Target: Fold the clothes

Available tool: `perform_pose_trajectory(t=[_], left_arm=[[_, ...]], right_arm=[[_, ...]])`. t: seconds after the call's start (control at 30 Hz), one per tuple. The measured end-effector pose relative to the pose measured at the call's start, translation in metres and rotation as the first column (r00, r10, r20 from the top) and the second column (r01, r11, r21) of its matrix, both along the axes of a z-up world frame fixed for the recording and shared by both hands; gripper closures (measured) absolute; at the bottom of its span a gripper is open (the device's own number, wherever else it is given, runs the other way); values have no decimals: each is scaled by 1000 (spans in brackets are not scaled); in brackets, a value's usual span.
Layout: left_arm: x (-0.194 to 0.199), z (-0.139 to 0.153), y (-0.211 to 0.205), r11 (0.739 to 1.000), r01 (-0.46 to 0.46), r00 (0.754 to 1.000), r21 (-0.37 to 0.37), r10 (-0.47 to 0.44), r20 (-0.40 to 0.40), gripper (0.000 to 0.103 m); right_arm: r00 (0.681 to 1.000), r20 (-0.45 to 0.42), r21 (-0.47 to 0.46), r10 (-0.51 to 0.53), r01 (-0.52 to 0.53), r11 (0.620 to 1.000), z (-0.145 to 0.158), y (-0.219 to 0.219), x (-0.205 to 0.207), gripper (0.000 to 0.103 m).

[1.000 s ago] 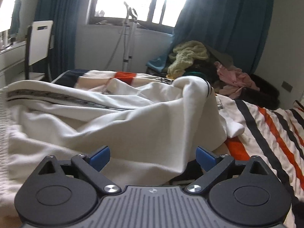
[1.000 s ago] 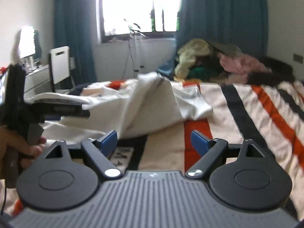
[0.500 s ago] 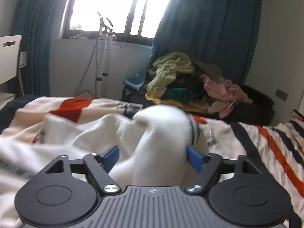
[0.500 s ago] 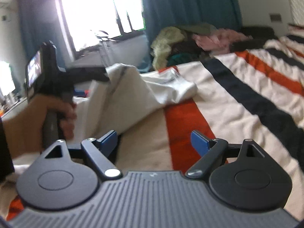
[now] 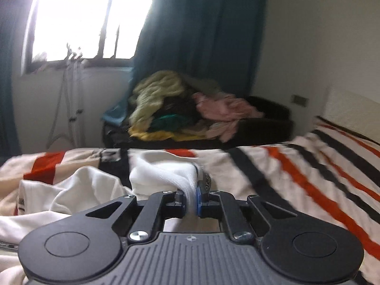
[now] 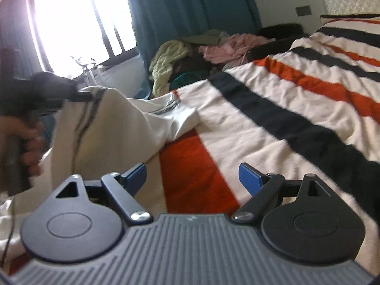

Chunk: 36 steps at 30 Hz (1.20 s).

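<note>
A white garment with dark trim [image 5: 163, 178] lies rumpled on the striped bed. My left gripper [image 5: 191, 201] is shut on a bunched fold of it and holds that fold lifted. In the right wrist view the left gripper [image 6: 91, 95] shows at the left, pinching the garment [image 6: 114, 128], which hangs from it like a tent. My right gripper [image 6: 192, 178] is open and empty, low over the blanket, just right of the garment's edge.
The bed has a cream blanket with orange and black stripes [image 5: 308, 173], also shown in the right wrist view [image 6: 273, 109]. A pile of mixed clothes [image 5: 180, 109] sits on a dark seat beyond the bed, under blue curtains. A stand [image 5: 71, 99] is by the window.
My left gripper has closed on the fold of the white garment and raised it. My right gripper has swung rightwards and tilted, staying open over the blanket.
</note>
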<state>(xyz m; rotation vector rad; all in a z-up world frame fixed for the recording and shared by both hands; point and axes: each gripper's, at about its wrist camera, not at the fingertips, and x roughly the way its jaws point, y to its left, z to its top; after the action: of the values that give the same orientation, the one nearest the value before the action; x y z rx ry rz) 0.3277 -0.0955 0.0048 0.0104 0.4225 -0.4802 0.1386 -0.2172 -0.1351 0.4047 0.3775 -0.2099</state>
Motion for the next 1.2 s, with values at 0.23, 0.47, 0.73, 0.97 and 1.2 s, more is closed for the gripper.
perform_pose_trajectory(t=[0.23, 0.47, 0.73, 0.97, 1.2], left_arm=[[-145, -21, 2, 991, 126, 991, 36, -127, 40, 95], [-202, -93, 9, 992, 112, 988, 64, -104, -113, 91], [-220, -77, 45, 999, 32, 991, -6, -32, -130, 27], [-221, -56, 82, 988, -155, 981, -12, 152, -120, 13], [-212, -60, 100, 973, -232, 964, -15, 228, -136, 12]], right_arm=[[997, 53, -14, -61, 62, 998, 17, -14, -26, 17], [998, 60, -25, -32, 34, 999, 26, -13, -52, 17], [999, 26, -30, 34, -33, 999, 24, 0, -56, 17], [992, 13, 209, 123, -123, 970, 11, -8, -49, 18], [991, -11, 393, 132, -117, 912, -5, -27, 6, 35]])
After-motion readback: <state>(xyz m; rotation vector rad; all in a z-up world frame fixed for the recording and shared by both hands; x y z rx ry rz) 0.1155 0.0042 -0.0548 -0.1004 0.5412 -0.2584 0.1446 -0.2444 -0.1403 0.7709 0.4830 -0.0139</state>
